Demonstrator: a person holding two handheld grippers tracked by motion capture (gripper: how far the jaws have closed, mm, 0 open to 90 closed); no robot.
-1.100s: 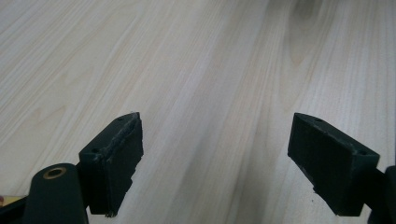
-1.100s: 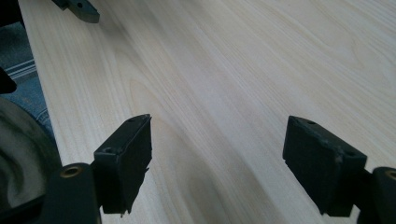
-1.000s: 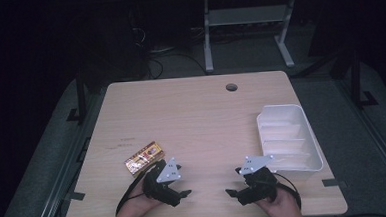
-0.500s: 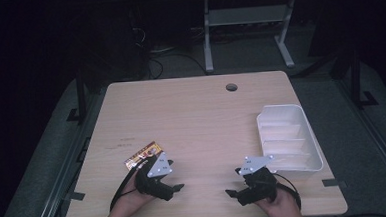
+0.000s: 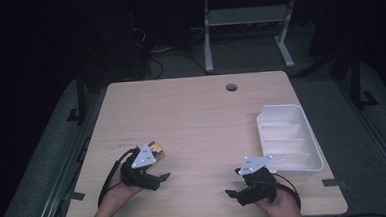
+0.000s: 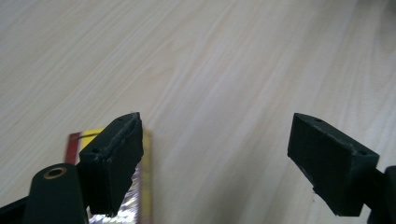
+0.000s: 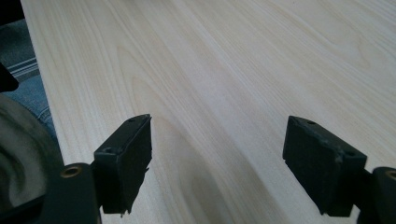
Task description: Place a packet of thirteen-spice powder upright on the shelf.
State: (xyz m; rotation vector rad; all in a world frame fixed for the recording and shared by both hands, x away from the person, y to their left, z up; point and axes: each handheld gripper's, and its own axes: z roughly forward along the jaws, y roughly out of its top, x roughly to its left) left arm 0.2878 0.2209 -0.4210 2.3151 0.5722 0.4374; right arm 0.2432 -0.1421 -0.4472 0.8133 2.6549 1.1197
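Since a second ago the left tool (image 5: 149,171) has slid toward the counter's (image 5: 196,118) left side and up over the small foil packet (image 5: 156,150), which now shows only partly past the tool's grey plate. The right tool (image 5: 245,186) has stayed put near the front edge, beside the white tray (image 5: 313,147).

In the left gripper view the packet (image 6: 140,186) (red and yellow edges, shiny foil) lies under the left jaw, not between the jaws. Both tools stand wide open, gripping nothing. Any print on the packet is too blurred to read.
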